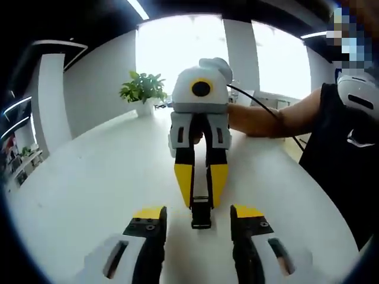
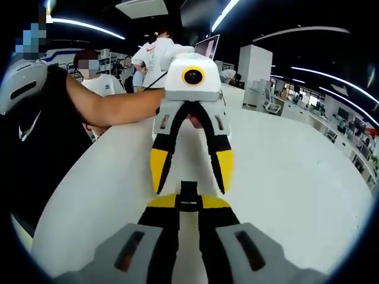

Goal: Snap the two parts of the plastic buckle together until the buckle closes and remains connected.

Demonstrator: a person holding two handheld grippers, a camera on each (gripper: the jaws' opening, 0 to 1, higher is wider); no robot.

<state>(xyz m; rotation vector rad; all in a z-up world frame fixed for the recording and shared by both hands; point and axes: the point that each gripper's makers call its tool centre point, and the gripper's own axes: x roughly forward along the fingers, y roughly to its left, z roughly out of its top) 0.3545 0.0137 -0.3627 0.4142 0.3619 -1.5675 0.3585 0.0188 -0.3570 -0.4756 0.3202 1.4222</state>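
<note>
**Buckle could slip before it snaps**

The buckle [image 1: 201, 214] is pinched at the tip of our right gripper [image 1: 201, 198], up above the white table [image 1: 89, 183]. In the right gripper view, its 2 jaws are squeezed shut on it [image 2: 188, 198]. Our left gripper [image 1: 197, 220] has its jaws wide apart, one on each side, holding nothing. We cannot tell if both halves are joined. If we push crooked, it may twist, pop out and fall.

Right gripper [image 1: 201, 201] grips buckle [image 1: 201, 214] before spread left gripper [image 1: 198, 222].
</note>
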